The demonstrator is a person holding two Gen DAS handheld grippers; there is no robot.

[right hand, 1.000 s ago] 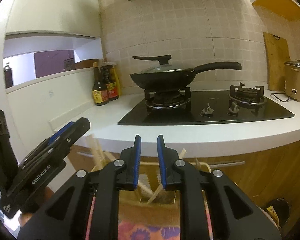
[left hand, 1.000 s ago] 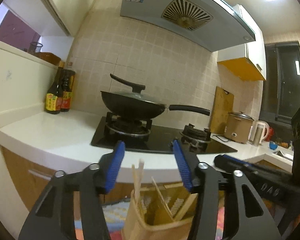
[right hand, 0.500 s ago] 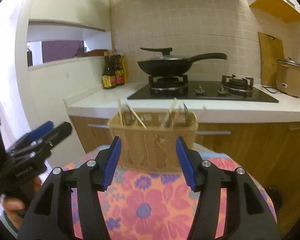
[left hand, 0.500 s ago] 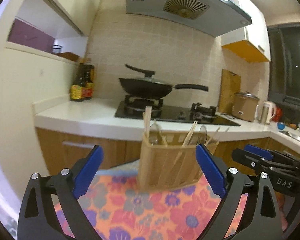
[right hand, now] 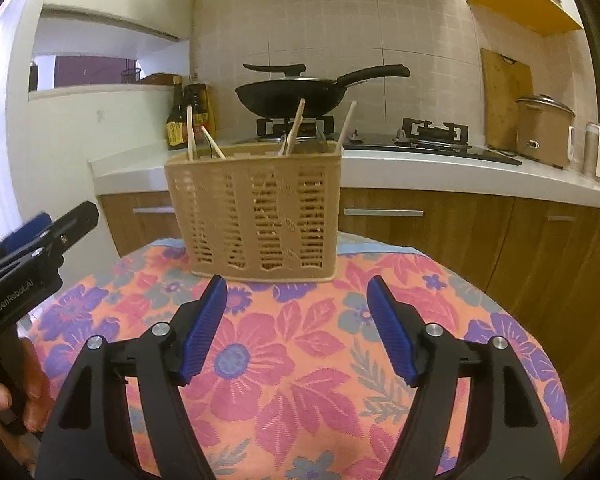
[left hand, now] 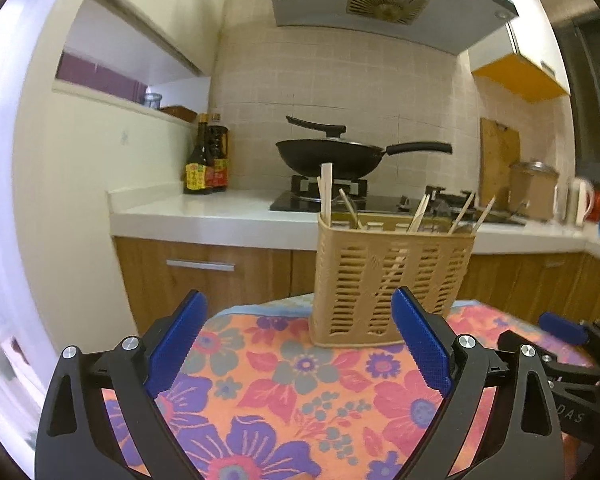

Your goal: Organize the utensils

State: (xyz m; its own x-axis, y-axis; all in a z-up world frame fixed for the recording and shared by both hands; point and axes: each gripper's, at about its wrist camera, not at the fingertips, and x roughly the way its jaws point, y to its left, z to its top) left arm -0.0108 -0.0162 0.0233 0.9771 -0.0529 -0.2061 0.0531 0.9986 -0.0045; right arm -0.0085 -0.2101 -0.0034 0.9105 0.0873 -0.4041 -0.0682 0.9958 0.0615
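A second ago both claws were right over the utensil basket (left hand: 392, 280), the right one nearly pinched shut above its rim; half a second ago they had drawn back with their pads spreading. Now both sit farther back and lower, and the basket stands alone on the flowered cloth of the desk (left hand: 300, 380), upright, with chopsticks (left hand: 326, 192) and a few other handles poking out of its top. My reading is that a piece has just been dropped into the basket and the claws have pulled clear; no loose utensil shows on the cloth in either view, so the sorting looks close to done, though whatever lies outside the frames is unknown.

Taking the basket as the landmark and going left to right: the left claw (left hand: 300, 344) is in front of the basket and off to its left, jaws spread wide and holding nothing, pointing level across the cloth toward the basket's left half. The right claw (right hand: 296, 328) is in front of the basket, roughly centred on it, also wide open and empty, aimed slightly downward so the cloth fills the gap between its blue pads (right hand: 202, 330). Neither claw touches the basket. Behind the basket a wok (right hand: 292, 96) sits on the stove.
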